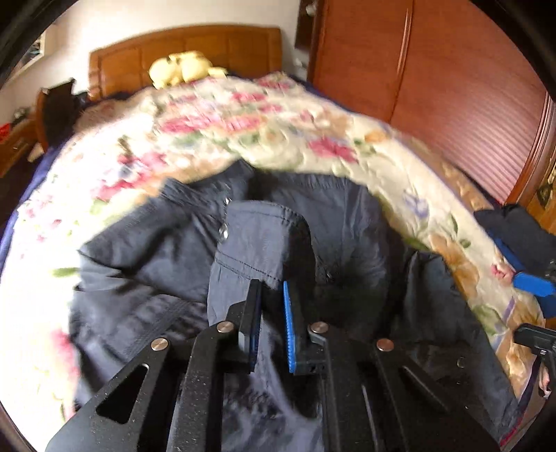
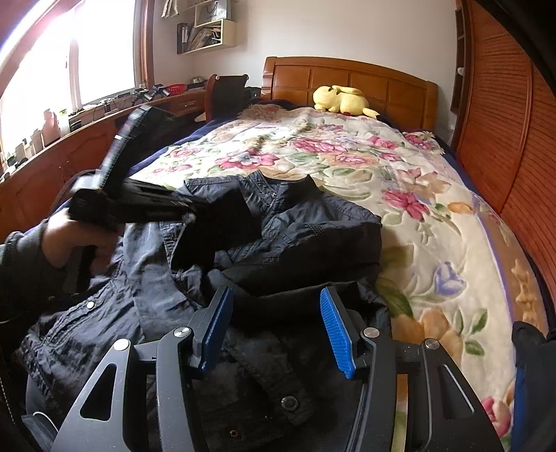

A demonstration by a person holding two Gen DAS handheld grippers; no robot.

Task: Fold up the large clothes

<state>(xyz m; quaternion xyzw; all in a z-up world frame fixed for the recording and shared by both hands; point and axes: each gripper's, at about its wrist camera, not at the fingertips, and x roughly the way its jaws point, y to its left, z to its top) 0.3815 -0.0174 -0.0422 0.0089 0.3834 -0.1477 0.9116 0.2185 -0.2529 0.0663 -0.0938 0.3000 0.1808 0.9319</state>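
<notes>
The jacket [image 2: 278, 222] lay crumpled on the bed [image 2: 434, 222], near its foot, on the floral blanket [image 1: 243, 118]; the fold was in its early part, I judged, because the cloth was still bunched and not flat. The left tool [image 1: 272, 323] had its jaws close together with a flap of the jacket between them; the picture was blurred there, so the pads probably pressed the cloth, but I cannot be fully sure. A hand [image 2: 69, 243] held this tool at the left side of the jacket. The right tool [image 2: 278, 330] stood with jaws apart above the near edge of the jacket and clamped nothing. The next move called for carrying the gripped flap across the body of the jacket, while the right tool kept the near edge down or took a second corner. No container was in play; wall shelves [image 2: 205, 31] held papers.
</notes>
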